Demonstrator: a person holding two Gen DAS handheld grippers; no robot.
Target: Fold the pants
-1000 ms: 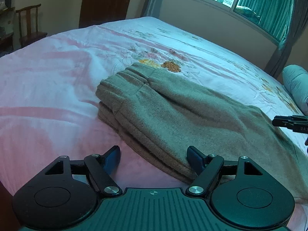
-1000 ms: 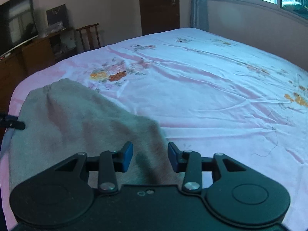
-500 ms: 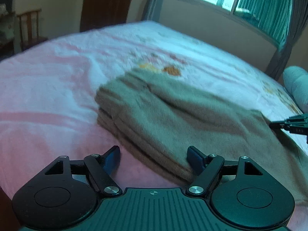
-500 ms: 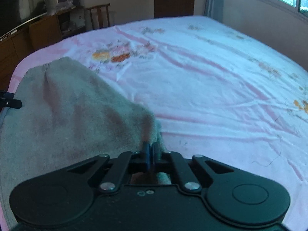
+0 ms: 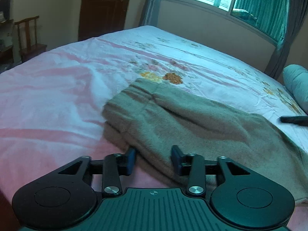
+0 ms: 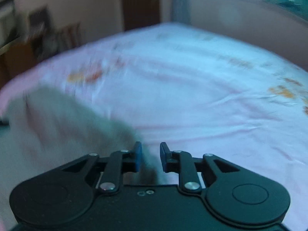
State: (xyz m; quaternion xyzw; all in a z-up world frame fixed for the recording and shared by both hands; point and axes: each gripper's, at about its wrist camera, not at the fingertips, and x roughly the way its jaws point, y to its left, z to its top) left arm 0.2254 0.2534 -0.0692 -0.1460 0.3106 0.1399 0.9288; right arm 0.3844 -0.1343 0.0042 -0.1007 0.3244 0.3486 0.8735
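Grey-green fleece pants (image 5: 173,121) lie folded lengthwise on the pink flowered bed sheet (image 5: 57,100), waistband at the far left. My left gripper (image 5: 153,159) is open, its fingers astride the near edge of the pants. My right gripper (image 6: 150,158) is open at the leg end of the pants (image 6: 57,127), with some cloth between its fingers; this view is blurred. The right gripper's tip shows at the right edge of the left wrist view (image 5: 294,119).
A teal pillow (image 5: 297,84) lies at the bed's right side. A wooden chair (image 5: 28,36) and a dark door (image 5: 104,9) stand beyond the bed's left end. A window with green curtains (image 5: 259,9) is on the far wall.
My right gripper, shut on the leg end half a second ago, has opened. My left gripper has narrowed and moved onto the near edge of the pants.
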